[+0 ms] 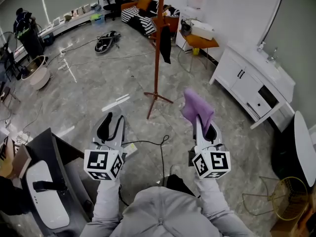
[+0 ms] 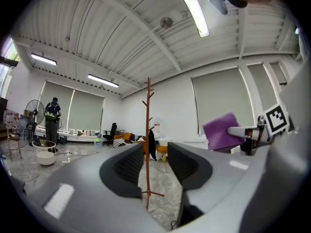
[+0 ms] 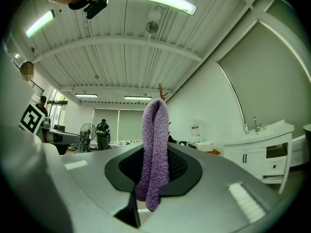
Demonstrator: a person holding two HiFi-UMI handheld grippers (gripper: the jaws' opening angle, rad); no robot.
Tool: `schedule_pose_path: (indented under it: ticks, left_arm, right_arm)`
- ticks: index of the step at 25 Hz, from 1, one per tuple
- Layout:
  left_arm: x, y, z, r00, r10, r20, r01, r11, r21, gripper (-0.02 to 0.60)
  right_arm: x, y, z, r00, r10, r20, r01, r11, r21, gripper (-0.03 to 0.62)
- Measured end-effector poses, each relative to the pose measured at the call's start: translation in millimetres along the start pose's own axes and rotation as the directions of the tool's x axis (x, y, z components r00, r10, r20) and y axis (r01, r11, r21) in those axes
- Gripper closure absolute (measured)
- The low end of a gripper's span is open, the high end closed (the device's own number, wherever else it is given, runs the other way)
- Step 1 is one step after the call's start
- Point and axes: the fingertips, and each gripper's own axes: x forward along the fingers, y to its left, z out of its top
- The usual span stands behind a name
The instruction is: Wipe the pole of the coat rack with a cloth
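Head view: right gripper (image 1: 203, 125) jaws clamped on the purple cloth (image 1: 196, 106) – left gripper (image 1: 110, 124) jaws apart, empty – coat rack pole (image 1: 158, 48) upright beyond them.

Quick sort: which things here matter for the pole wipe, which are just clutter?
Job: purple cloth, clamped in the right gripper; coat rack pole; left gripper, open, empty.
Lying about: dark garment hung on the rack; white cabinet; basin; floor cable; orange table.

Left gripper (image 1: 113, 121) jaws apart — right gripper (image 1: 204, 126) clamps cloth (image 1: 197, 107).
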Motion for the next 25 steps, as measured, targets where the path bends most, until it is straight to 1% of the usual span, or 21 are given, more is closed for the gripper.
schedule_pose_path:
  ticks: [6, 12, 18, 21, 25]
  left_arm:
    - [54, -3, 2, 1.000, 0.005, -0.002, -0.005, 1.000, 0.002, 0.419]
    - [122, -2, 5, 0.999, 0.034, -0.010, -0.033, 0.999, 0.025, 0.419]
    - [196, -15, 7, 0.997, 0.068, -0.028, -0.067, 0.997, 0.042, 0.419]
    - [223, -21, 8, 0.996, 0.083, -0.033, -0.082, 0.996, 0.045, 0.419]
    - [250, -24, 6, 0.994, 0.100, -0.048, -0.097, 0.994, 0.050, 0.419]
  right_arm:
    - [44, -31, -7, 1.000, 0.011, -0.008, -0.011, 1.000, 0.018, 0.537]
    - [106, -63, -16, 0.998, 0.056, -0.001, -0.055, 0.998, 0.035, 0.537]
    - [164, -108, -32, 0.993, 0.114, -0.028, -0.112, 0.991, 0.068, 0.537]
    - [188, -126, -37, 0.989, 0.142, -0.032, -0.139, 0.987, 0.079, 0.537]
    - [214, -146, -42, 0.987, 0.155, -0.043, -0.151, 0.984, 0.091, 0.537]
